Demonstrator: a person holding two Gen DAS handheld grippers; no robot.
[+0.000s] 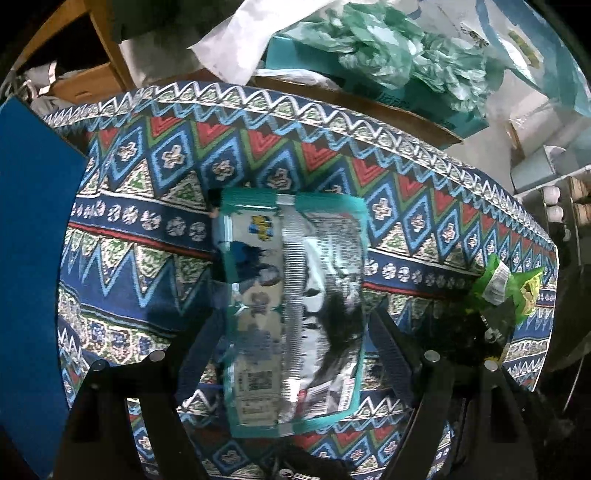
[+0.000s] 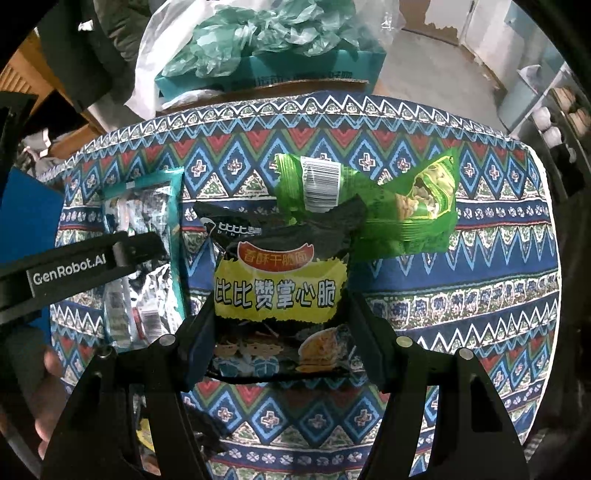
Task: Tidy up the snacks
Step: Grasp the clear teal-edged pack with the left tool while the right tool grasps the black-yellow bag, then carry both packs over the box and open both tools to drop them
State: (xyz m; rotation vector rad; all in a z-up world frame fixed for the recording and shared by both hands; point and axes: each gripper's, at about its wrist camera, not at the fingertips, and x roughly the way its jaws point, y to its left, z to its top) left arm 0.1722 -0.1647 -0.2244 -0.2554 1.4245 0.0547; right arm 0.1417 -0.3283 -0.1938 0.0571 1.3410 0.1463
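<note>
A teal-edged silver snack packet (image 1: pixel 291 302) lies flat on the patterned cloth (image 1: pixel 147 236), back side up. My left gripper (image 1: pixel 295 332) is open with its fingers on either side of the packet. A black and yellow noodle snack packet (image 2: pixel 280 291) sits between the fingers of my right gripper (image 2: pixel 282 325), which close on its two sides. A green snack packet (image 2: pixel 373 206) lies just behind it, partly under its top edge. The teal packet also shows in the right wrist view (image 2: pixel 144 258), with the left gripper arm (image 2: pixel 74 269) over it.
A blue board (image 1: pixel 33 258) stands at the table's left edge. Behind the table are a teal box (image 2: pixel 295 70) with crumpled green plastic bags (image 2: pixel 258 33), cardboard and a wooden shelf (image 1: pixel 92 48). The green packet shows at the right edge of the left wrist view (image 1: pixel 506 288).
</note>
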